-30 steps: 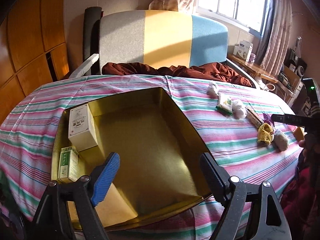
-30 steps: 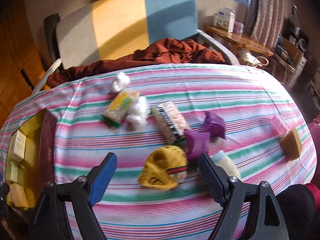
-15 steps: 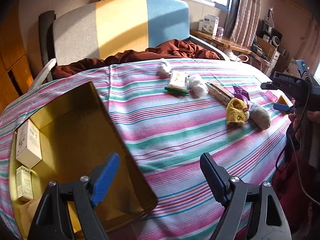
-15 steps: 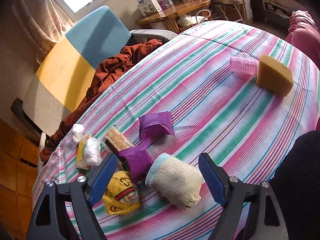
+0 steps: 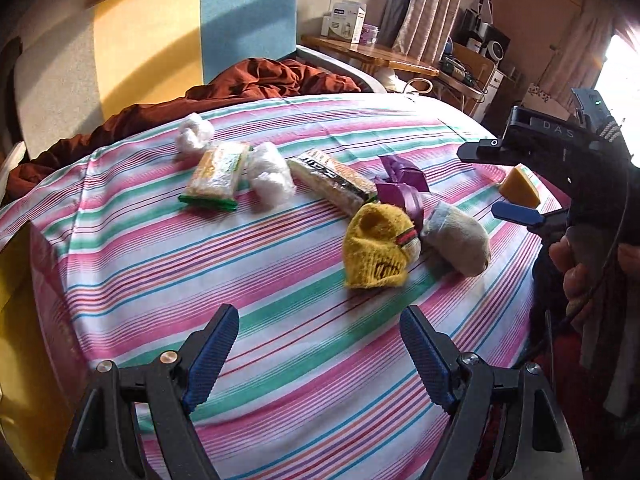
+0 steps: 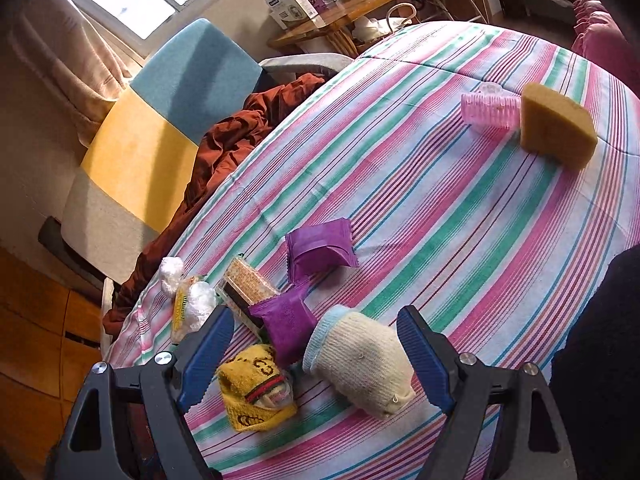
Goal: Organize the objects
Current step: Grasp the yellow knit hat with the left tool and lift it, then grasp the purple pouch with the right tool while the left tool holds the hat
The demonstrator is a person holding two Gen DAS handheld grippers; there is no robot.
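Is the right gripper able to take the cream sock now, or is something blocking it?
Probably yes. The right gripper is open, the cream sock lies between its fingers, and nothing covers it.

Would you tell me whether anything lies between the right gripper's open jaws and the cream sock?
Nothing visible does. The right gripper is open and empty, with the cream sock lying directly between its fingers. The purple packet and yellow sock lie beside it.
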